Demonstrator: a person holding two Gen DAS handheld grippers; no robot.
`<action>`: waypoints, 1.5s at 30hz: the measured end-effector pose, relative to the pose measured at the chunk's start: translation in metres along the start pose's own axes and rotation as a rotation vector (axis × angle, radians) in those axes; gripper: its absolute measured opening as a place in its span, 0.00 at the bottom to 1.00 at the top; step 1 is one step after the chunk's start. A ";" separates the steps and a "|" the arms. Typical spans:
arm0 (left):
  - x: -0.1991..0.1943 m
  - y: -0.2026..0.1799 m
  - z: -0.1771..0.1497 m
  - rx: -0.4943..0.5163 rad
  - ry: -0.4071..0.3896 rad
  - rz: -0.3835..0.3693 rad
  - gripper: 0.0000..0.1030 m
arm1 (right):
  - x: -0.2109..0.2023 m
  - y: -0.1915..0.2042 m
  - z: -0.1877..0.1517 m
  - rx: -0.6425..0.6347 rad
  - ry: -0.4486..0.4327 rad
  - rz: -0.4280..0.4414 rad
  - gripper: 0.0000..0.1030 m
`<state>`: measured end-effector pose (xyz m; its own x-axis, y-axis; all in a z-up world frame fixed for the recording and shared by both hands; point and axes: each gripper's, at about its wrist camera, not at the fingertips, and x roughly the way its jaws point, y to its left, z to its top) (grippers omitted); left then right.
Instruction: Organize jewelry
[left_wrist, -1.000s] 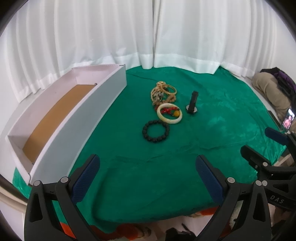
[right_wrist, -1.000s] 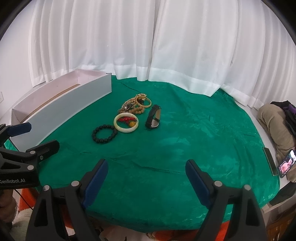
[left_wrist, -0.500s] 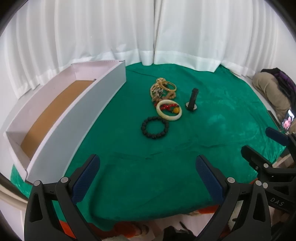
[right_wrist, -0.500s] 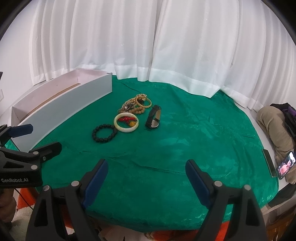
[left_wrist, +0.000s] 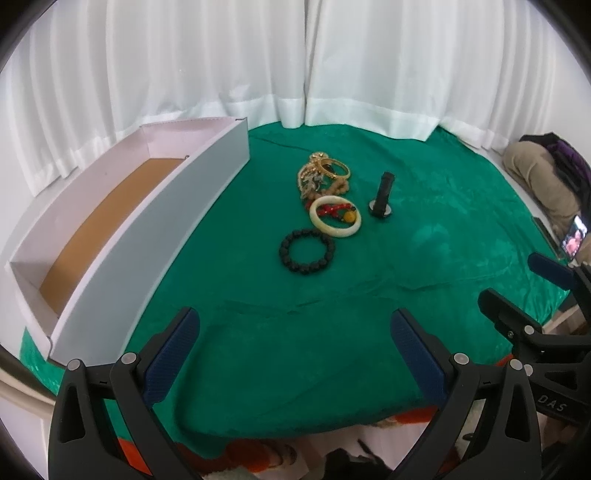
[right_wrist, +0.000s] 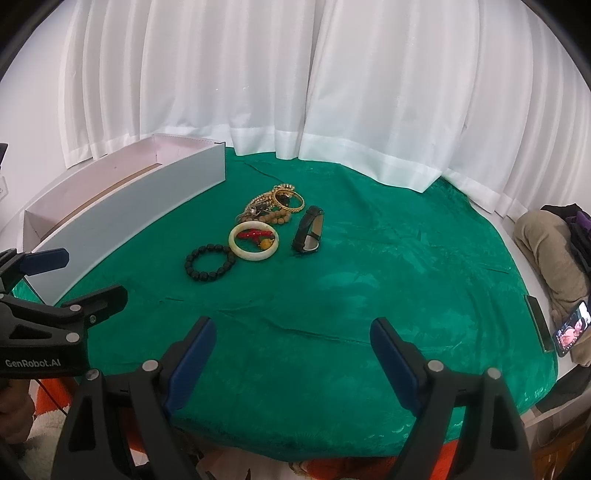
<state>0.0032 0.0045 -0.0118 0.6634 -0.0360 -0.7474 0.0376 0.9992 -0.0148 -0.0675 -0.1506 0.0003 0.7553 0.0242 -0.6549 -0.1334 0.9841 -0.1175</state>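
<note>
Jewelry lies mid-table on a green cloth: a black bead bracelet (left_wrist: 307, 250) (right_wrist: 209, 263), a cream bangle (left_wrist: 335, 215) (right_wrist: 253, 241) around a red bead piece (left_wrist: 334, 209), a gold bangle (left_wrist: 334, 168) (right_wrist: 288, 199) on a heap of gold chains and wooden beads, and a black watch (left_wrist: 382, 195) (right_wrist: 308, 229). A long white box (left_wrist: 129, 236) (right_wrist: 122, 206) with a brown floor stands at the left. My left gripper (left_wrist: 295, 350) and right gripper (right_wrist: 291, 354) are open and empty, near the table's front edge, well short of the jewelry.
White curtains hang behind the table. A phone with a lit screen (left_wrist: 573, 242) (right_wrist: 570, 334) and a beige and purple bundle of cloth (left_wrist: 543, 181) (right_wrist: 550, 251) lie at the right, off the cloth. Orange fabric shows below the table's front edge.
Both grippers have drawn back and tilted a little, so the jewelry sits slightly lower in view. Nothing on the table has moved. Both grippers stay open.
</note>
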 end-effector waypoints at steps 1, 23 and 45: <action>0.000 0.000 0.000 0.000 0.001 0.000 1.00 | 0.000 0.001 0.000 -0.001 0.000 0.000 0.85; 0.001 0.001 -0.003 -0.002 0.015 0.000 1.00 | 0.002 -0.003 -0.001 0.023 0.020 0.012 0.85; 0.001 0.002 -0.003 0.000 0.017 0.001 1.00 | 0.002 -0.003 0.000 0.024 0.019 0.012 0.85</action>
<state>0.0015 0.0065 -0.0149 0.6508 -0.0347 -0.7585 0.0370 0.9992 -0.0140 -0.0659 -0.1540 -0.0005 0.7415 0.0329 -0.6701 -0.1267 0.9877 -0.0918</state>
